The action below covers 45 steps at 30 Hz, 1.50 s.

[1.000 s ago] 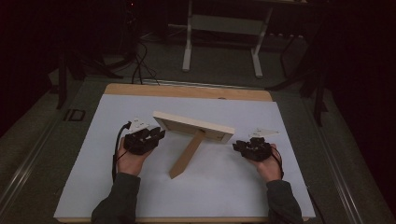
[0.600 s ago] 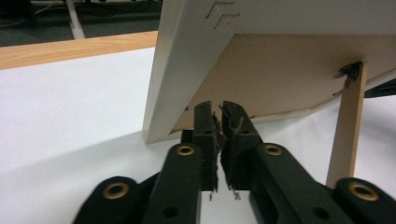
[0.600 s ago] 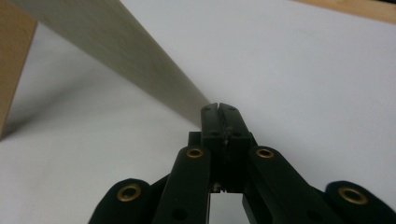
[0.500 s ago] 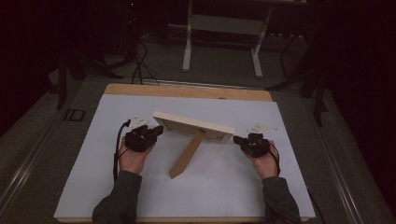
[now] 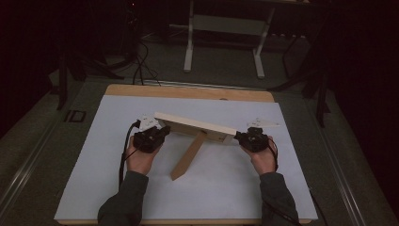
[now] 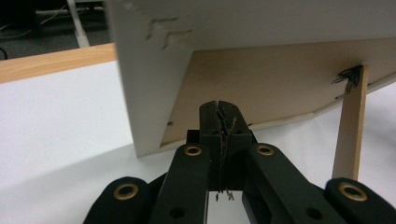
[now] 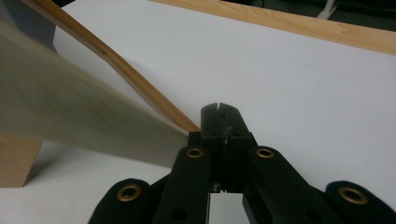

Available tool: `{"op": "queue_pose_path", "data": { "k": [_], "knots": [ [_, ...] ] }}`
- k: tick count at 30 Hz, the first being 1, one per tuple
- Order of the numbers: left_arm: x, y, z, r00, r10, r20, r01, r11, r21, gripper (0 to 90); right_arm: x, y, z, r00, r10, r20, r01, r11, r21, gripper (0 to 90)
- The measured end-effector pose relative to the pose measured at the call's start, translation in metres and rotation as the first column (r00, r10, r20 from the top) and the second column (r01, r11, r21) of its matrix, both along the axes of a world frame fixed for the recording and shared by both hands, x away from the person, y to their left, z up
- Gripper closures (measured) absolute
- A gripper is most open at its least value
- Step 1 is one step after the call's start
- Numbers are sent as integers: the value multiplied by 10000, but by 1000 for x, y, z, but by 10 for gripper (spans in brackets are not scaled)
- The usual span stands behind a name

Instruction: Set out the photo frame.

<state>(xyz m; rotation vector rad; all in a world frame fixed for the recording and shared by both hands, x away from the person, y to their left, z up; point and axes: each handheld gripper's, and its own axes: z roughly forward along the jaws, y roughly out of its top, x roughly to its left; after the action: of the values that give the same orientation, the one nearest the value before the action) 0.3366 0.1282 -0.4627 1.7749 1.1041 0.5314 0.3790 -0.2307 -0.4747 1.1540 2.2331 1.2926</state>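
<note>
Wooden picture frame (image 5: 195, 126) propped mid-table on white sheet (image 5: 211, 188), leaning on its stand (image 5: 189, 155). Flanked at left end by left gripper (image 5: 160, 133), jaws pressed together; at right end by right gripper (image 5: 239, 137), jaws likewise closed, gripping nothing.

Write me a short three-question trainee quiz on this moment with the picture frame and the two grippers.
1. True or false: the picture frame stands propped on its wooden stand leg, which reaches toward the person.
2. Multiple choice: on what does the frame rest? A) bare wood B) a white sheet C) the floor
3. How do the fingers of the left gripper stand in its own view?

Key:
1. True; the leg slants down from the frame's back to the sheet.
2. B; the sheet covers the wooden table, whose far edge stays bare.
3. Pressed together, pointing at the frame's back panel near its left end. The right gripper looks shut too, at the other end.
</note>
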Motion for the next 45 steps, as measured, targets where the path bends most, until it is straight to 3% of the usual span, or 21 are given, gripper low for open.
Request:
{"op": "queue_pose_path", "data": {
  "k": [19,31,45],
  "knots": [
    [9,-11,2,9997,-197,-127,199,9997,165,900,9,-1,3,9993,252,-262,-242,9990,385,897],
    [11,-13,2,9994,-286,-205,288,9995,103,899,7,3,8,9989,449,-156,-443,9985,320,899],
    [11,-31,10,9972,-741,-123,744,9969,238,898,1,5,11,9973,731,7,-731,9972,145,899]
  ]
}}
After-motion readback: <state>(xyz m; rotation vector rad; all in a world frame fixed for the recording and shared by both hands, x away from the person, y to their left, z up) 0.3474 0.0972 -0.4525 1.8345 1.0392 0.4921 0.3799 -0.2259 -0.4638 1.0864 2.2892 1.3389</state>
